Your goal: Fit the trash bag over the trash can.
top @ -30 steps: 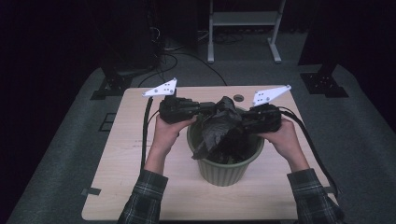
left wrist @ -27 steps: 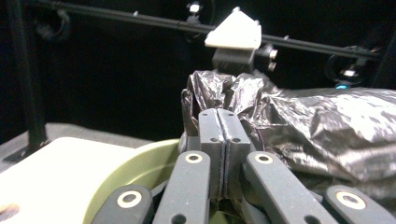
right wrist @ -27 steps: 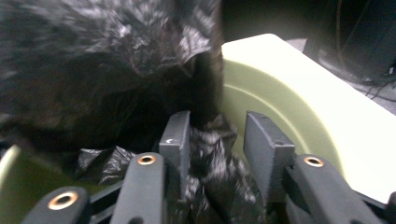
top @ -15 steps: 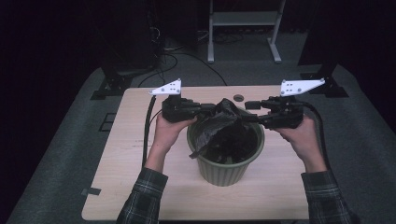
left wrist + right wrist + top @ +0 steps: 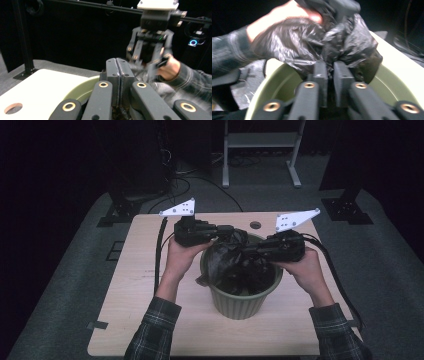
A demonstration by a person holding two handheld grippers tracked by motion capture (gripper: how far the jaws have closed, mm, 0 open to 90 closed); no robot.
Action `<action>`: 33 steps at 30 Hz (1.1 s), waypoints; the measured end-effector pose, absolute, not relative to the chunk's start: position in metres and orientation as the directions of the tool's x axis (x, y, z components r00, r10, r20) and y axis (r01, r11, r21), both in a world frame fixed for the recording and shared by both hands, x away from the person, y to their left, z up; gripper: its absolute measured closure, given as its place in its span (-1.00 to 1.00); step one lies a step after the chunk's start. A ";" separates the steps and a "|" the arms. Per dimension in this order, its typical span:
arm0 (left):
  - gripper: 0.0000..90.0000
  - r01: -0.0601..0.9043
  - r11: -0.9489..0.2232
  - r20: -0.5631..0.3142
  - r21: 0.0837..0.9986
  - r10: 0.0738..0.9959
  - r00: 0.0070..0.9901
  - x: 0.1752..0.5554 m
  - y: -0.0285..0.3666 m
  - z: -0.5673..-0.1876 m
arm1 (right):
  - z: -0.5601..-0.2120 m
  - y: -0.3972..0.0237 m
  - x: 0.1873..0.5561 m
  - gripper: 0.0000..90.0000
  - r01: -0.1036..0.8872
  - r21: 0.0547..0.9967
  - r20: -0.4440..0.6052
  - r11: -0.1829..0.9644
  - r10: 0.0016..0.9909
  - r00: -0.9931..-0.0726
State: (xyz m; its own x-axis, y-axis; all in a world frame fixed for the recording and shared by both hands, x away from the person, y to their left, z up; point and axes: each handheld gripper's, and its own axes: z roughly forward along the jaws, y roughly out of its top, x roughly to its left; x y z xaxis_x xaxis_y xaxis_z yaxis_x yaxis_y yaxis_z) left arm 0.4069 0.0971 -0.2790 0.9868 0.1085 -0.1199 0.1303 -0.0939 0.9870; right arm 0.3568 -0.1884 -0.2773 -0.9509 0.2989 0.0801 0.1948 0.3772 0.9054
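A pale wooden table [image 5: 150,320] with a round hole [image 5: 255,225] near its far edge is set on grey carpet [image 5: 60,285]. The room behind is kept pretty dark. A light metal shelf frame [image 5: 260,150] is seen at the far side, black stand feet [image 5: 347,210] far right and left, and loose cables [image 5: 182,182] are strewn on the floor.

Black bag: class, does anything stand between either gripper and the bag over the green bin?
Nothing visible does. The left gripper and the right gripper are both shut on the black bag above the green bin.
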 end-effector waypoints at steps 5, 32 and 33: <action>0.14 0.155 -0.072 -0.145 0.985 0.138 0.980 0.400 0.106 -0.280 | -0.285 -0.196 0.361 0.97 0.226 0.909 0.101 0.349 0.342 -0.934; 0.98 0.117 -0.076 -0.110 0.990 0.090 0.990 0.376 0.110 -0.294 | -0.292 -0.209 0.366 0.93 0.254 0.936 0.179 0.242 0.293 -0.939; 0.98 0.117 -0.076 -0.110 0.990 0.090 0.990 0.376 0.110 -0.294 | -0.292 -0.209 0.366 0.93 0.254 0.936 0.179 0.242 0.293 -0.939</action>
State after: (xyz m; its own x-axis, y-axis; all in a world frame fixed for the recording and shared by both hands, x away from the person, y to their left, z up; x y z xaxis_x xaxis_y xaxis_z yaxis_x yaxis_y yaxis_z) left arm 0.3758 0.1100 -0.2941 0.9898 0.0903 -0.1100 0.1170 -0.0763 0.9902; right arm 0.3661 -0.2094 -0.2921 -0.9391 0.2933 0.1791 0.2542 0.2421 0.9364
